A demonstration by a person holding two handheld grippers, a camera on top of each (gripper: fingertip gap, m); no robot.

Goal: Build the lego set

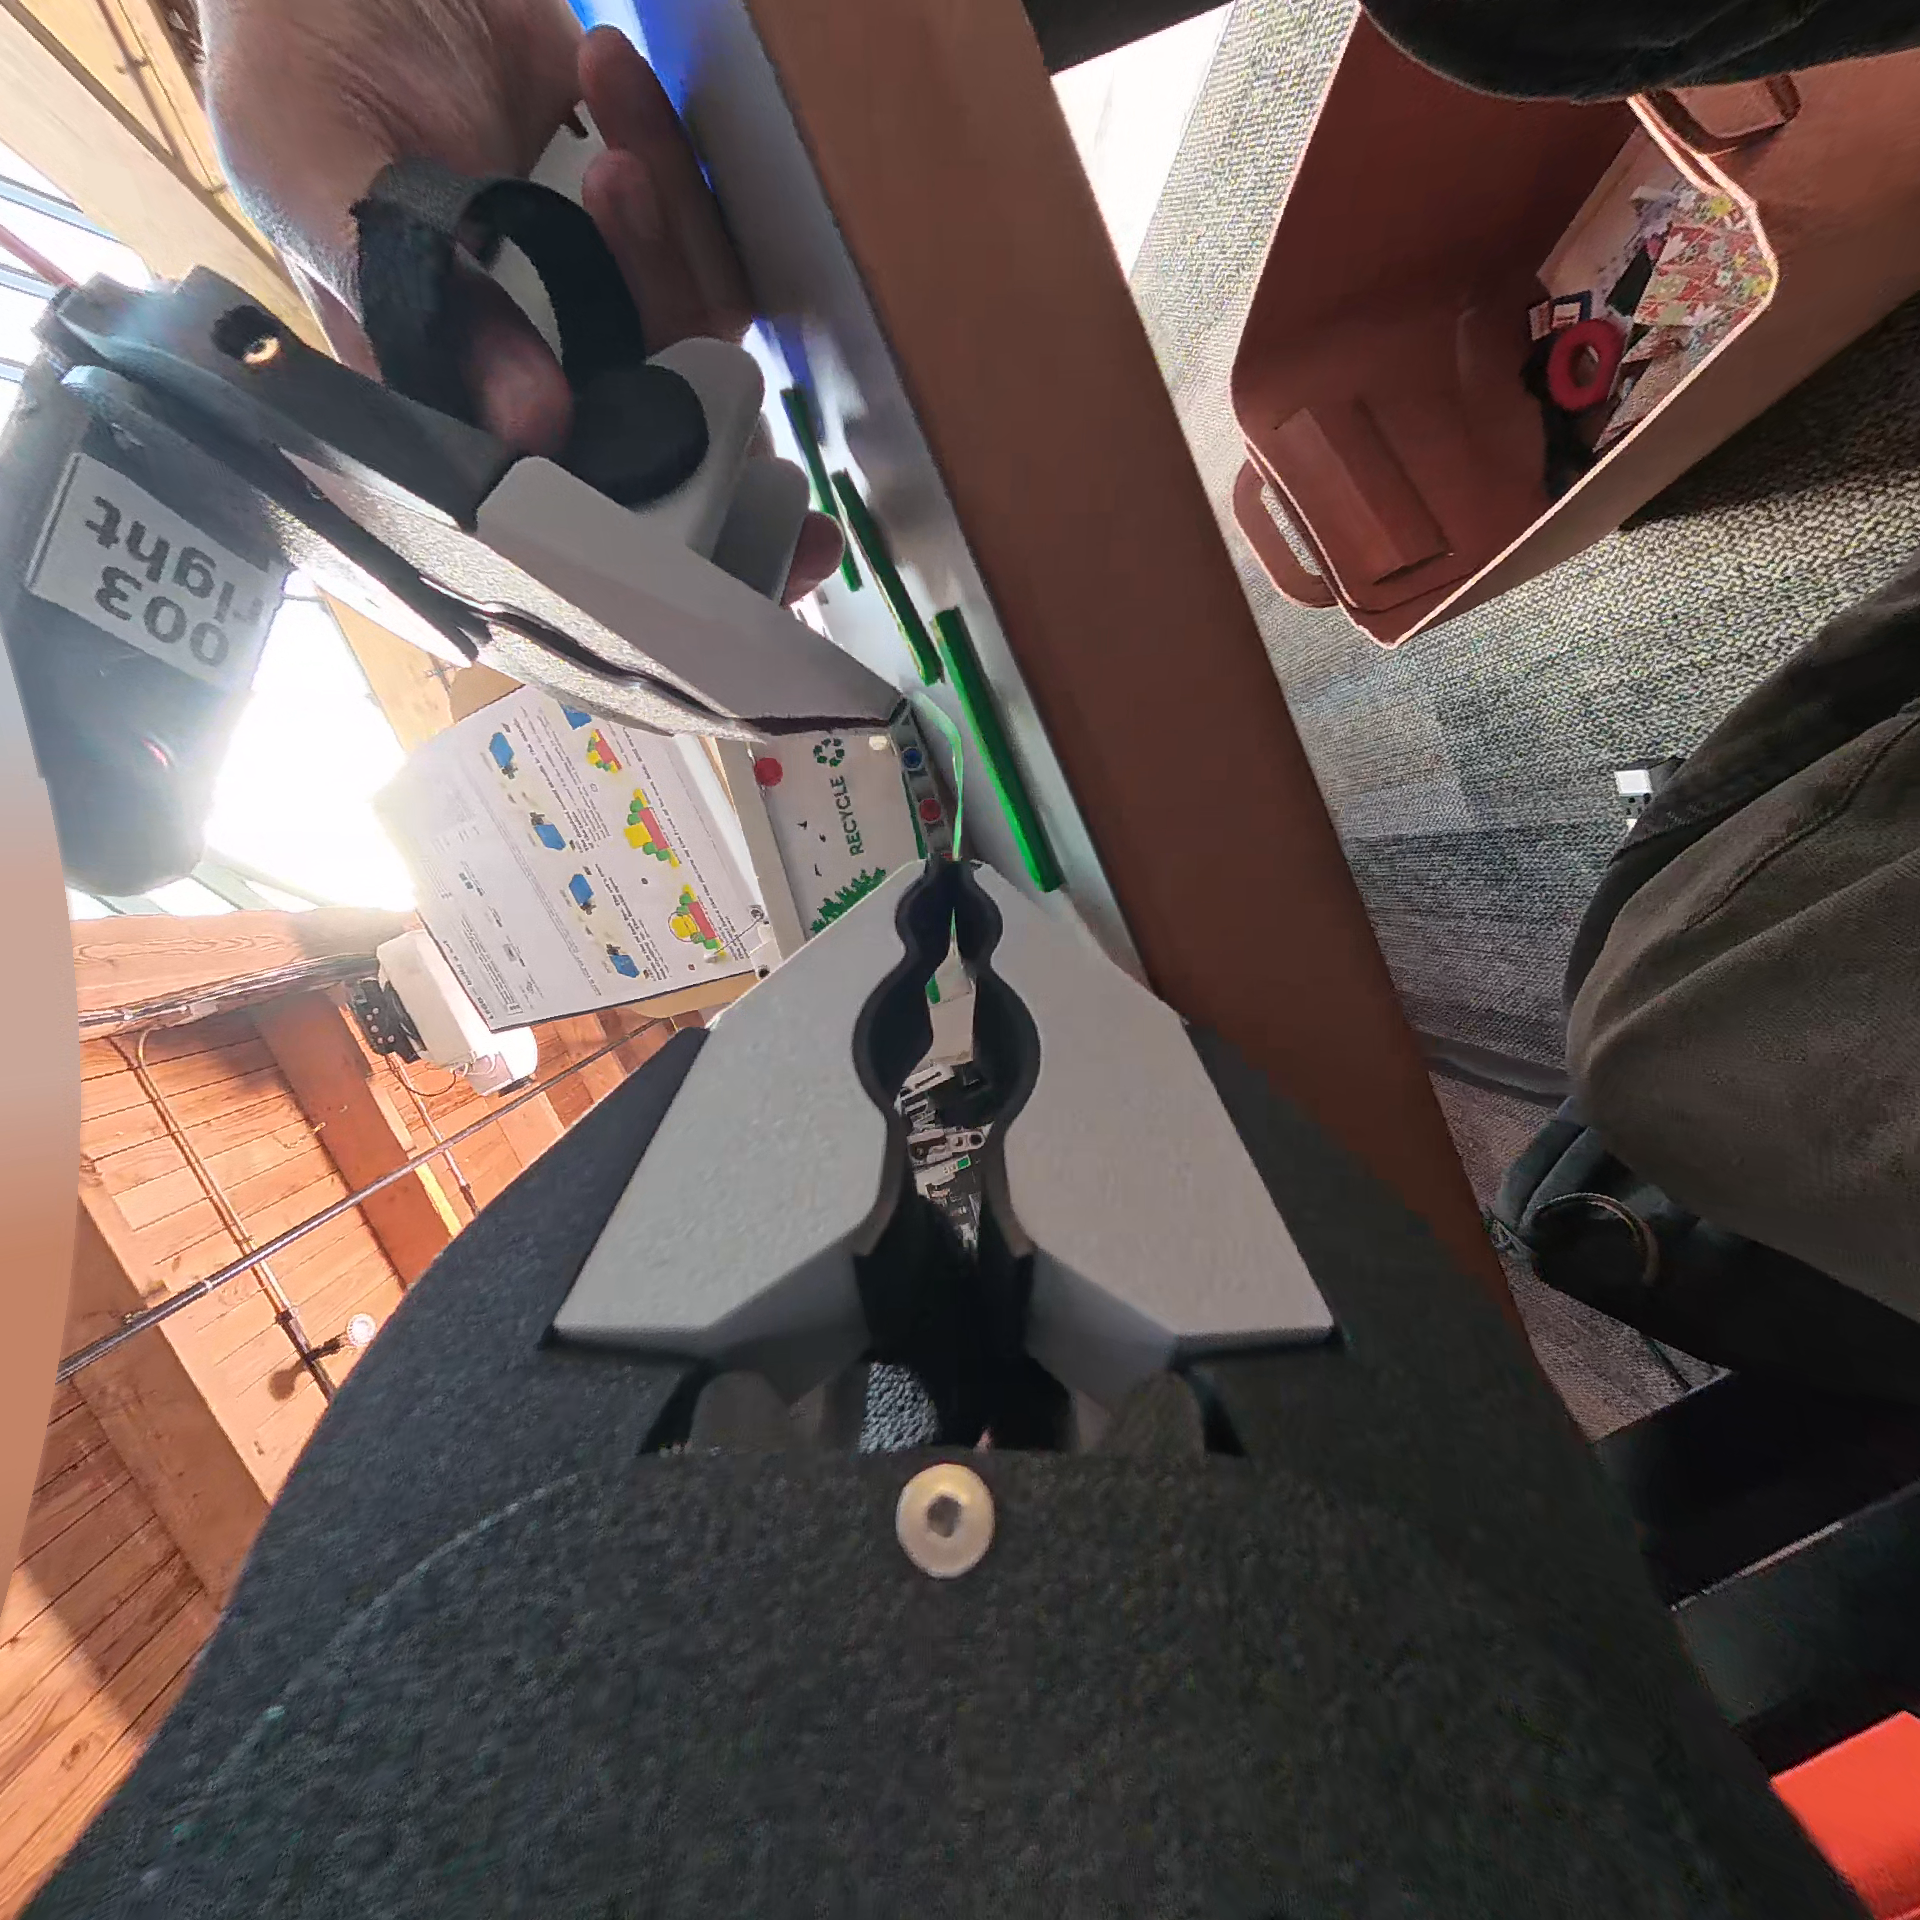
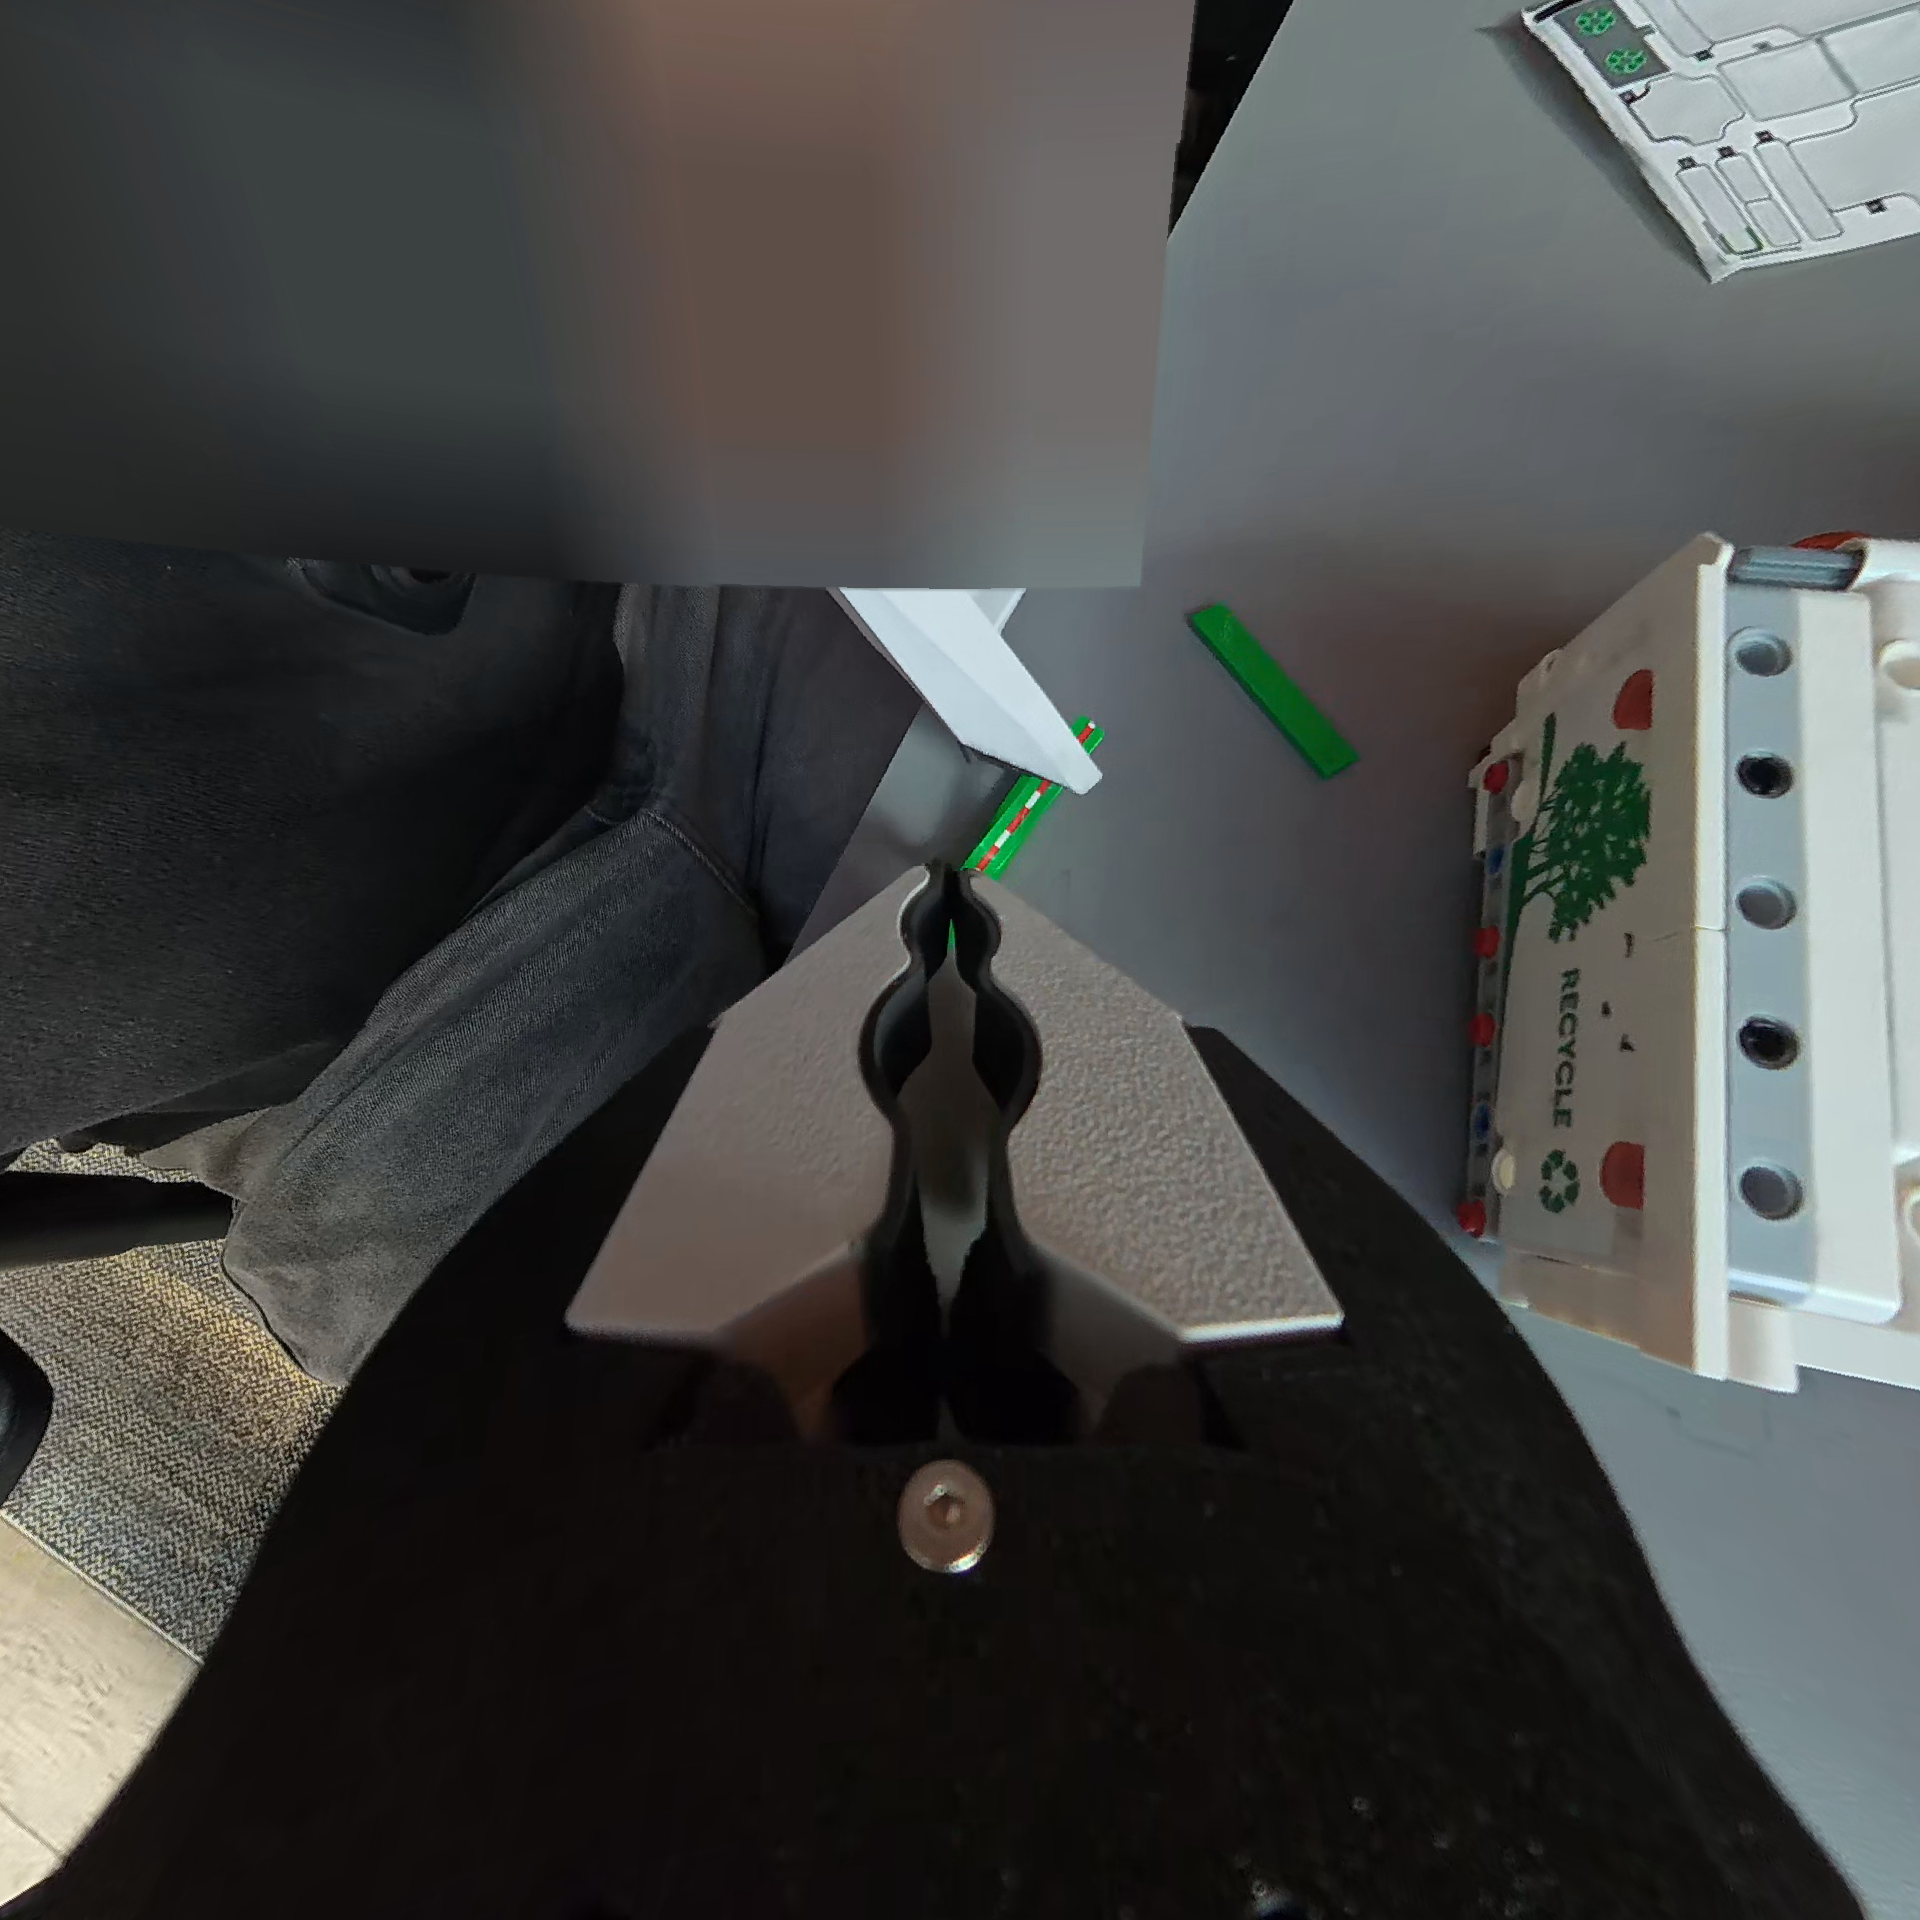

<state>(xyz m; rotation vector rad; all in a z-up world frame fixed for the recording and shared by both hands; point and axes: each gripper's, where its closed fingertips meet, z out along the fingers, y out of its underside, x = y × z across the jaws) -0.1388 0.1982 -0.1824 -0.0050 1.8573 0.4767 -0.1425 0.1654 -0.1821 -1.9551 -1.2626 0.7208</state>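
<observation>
The grey table (image 2: pixel 1351 416) fills the space ahead of both tools. The white lego truck body (image 2: pixel 1621 987) with the green tree print stands on it, well to the right of the right gripper (image 2: pixel 951 883). An instruction booklet (image 1: pixel 561 842) lies beyond and to the left of the left gripper (image 1: pixel 951 883). A sticker sheet (image 2: pixel 1766 135) lies far ahead and to the right of the right fingers. Nearer, a plain green tile (image 2: pixel 1273 691) lies loose on the table, ahead-right of them. The smallest thing is the one that matters: the striped green tile (image 2: pixel 1023 816) reaches straight out from the right fingertips. Its long axis runs away from them toward the white finger of the left gripper, which meets its far end. Both pairs of fingers are pressed together, and each seems to pinch one end of this tile. I judge that the tile must next go rightward to the truck, and the right hand is nearer.
</observation>
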